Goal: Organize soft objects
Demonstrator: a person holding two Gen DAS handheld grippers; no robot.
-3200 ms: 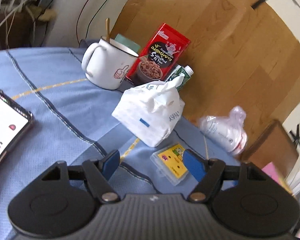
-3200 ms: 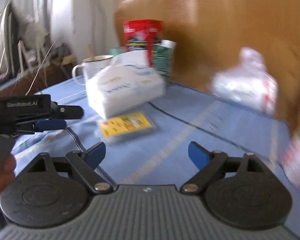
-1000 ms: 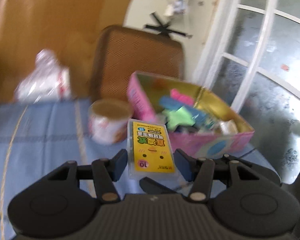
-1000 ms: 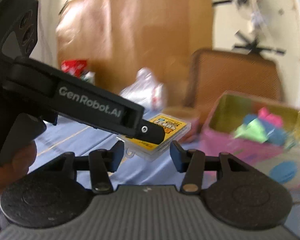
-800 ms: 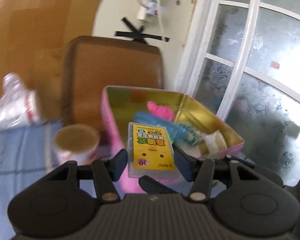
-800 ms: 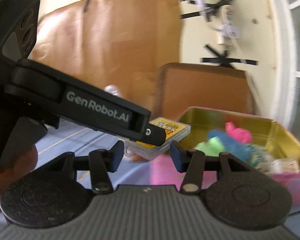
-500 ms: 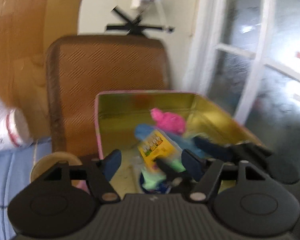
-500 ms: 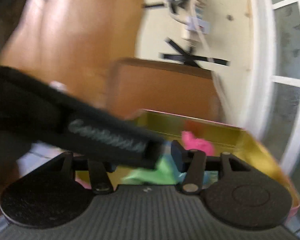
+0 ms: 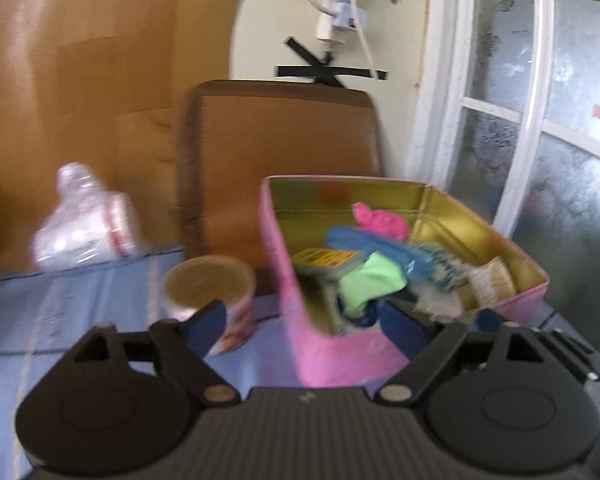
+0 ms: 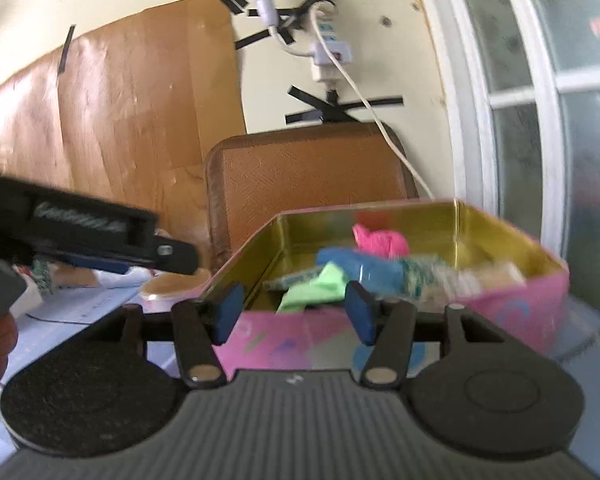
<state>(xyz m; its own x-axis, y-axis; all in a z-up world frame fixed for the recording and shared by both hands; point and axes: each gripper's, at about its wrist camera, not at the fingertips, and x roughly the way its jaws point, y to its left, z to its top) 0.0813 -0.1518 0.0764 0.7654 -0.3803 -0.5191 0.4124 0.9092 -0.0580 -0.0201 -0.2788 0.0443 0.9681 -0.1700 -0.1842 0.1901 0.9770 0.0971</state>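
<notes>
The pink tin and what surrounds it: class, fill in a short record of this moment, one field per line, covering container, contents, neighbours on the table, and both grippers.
container: pink tin, open, gold inside
contents: yellow pack, green cloth, blue item, pink item, other bits too blurred to name
beside tin: tape roll
further back: plastic bag on blue tablecloth
left gripper: jaws opening, nothing between them
right gripper: jaws opening, nothing between them

A brown chair back [image 9: 278, 152] stands against a cream wall [image 9: 396, 40] beside a frosted white-framed window [image 9: 540, 120].
</notes>
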